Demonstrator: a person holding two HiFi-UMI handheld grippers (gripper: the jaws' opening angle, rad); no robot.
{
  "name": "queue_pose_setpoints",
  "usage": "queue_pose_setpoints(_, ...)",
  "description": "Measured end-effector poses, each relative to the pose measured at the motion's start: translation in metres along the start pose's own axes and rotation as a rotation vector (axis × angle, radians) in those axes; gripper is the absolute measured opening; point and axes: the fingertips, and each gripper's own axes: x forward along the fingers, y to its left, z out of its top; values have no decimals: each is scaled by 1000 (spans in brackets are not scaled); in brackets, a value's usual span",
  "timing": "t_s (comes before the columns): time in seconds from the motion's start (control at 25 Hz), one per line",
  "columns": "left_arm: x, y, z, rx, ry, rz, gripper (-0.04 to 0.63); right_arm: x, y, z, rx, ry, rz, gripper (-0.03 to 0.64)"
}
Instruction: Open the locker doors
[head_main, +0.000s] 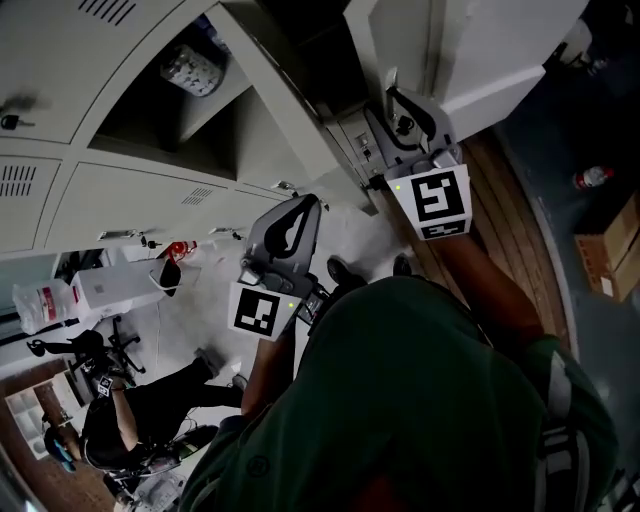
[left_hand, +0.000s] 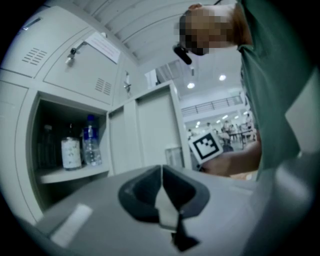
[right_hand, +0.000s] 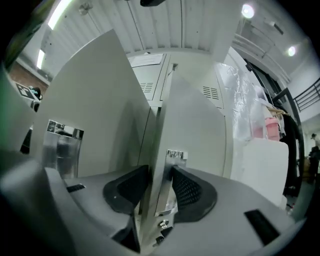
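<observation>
Grey metal lockers (head_main: 60, 60) fill the upper left of the head view, one compartment (head_main: 180, 110) standing open. My right gripper (head_main: 405, 105) is at the edge of a swung-out locker door (head_main: 490, 50). In the right gripper view its jaws (right_hand: 160, 172) straddle that door's edge (right_hand: 157, 135) beside a metal latch plate (right_hand: 170, 185); they stand wide and are not clamped on it. My left gripper (head_main: 295, 225) hangs lower, away from the lockers, with its fingertips (left_hand: 162, 167) shut together on nothing. The left gripper view looks into an open compartment holding two bottles (left_hand: 90, 140).
A seated person (head_main: 140, 410) and a white box (head_main: 115, 285) are at the lower left. A red-capped bottle (head_main: 592, 178) and a cardboard box (head_main: 610, 250) lie on the floor at the right. Plastic-wrapped things (right_hand: 250, 100) stand past the door.
</observation>
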Motion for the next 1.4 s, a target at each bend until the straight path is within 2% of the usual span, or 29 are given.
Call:
queue_pose_setpoints(0.2, -3, 9, -4, -5, 8, 16, 8, -29, -18, -4, 31, -22, -18, 146)
queue_pose_setpoints(0.76, 24, -5, 2, 11, -6, -35, 8, -99, -98, -21, 125, 1, -173, 103)
queue_pose_setpoints(1.04, 21, -12, 6, 21, -7, -19, 8, -117, -132, -28, 138, 24, -249, 84)
queue_pose_setpoints(1.4, 5, -14, 8, 39, 1, 28, 8, -121, -141, -31, 152, 41, -226, 81)
